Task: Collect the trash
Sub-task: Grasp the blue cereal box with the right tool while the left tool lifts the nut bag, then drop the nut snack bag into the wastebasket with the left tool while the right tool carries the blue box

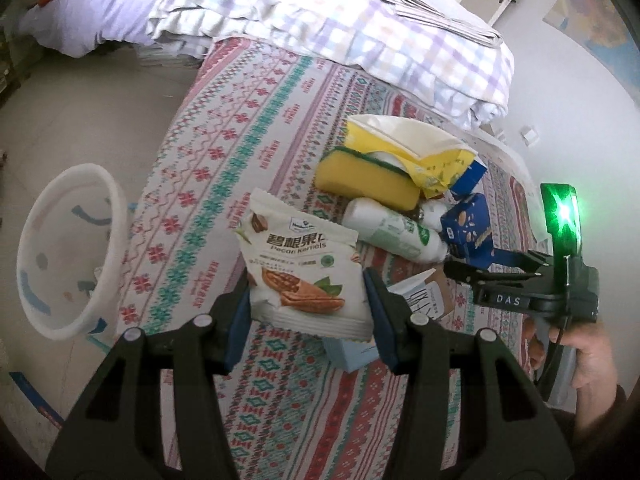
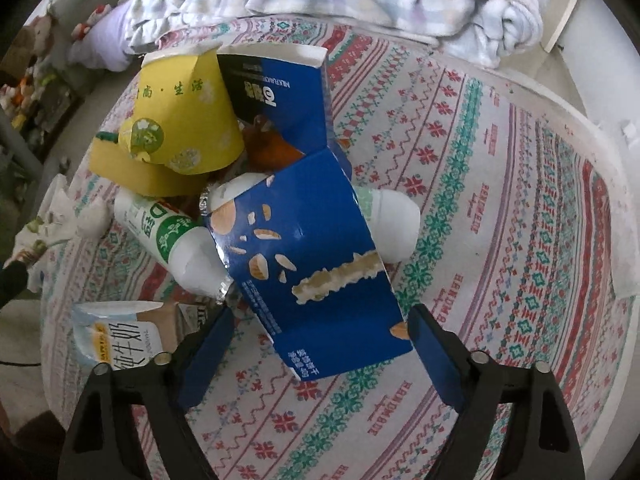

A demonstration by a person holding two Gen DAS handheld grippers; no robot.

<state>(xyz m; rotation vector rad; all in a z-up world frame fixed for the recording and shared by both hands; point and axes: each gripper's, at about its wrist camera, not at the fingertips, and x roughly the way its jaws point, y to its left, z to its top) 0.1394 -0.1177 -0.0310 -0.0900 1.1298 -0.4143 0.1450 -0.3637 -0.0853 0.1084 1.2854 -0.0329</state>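
Between the two pads of the left tool [image 1: 306, 300] sits a white pecan bag [image 1: 302, 268], and the pads look pressed on its sides, so the bag is held up over the bed [image 1: 224, 120]. A white trash basket [image 1: 68, 252] waits on the floor, off to this tool's left, so the left hand is nearer to it. Just ahead of the right tool [image 2: 320, 344] lies a blue box [image 2: 308, 268], with its long side pointing away. This tool's pads are apart, one on each side of the box's near end.

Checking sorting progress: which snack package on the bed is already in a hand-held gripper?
The white pecan kernels bag, held between the left hand-held gripper fingers; the blue carton merely sits between the right one's open fingers.
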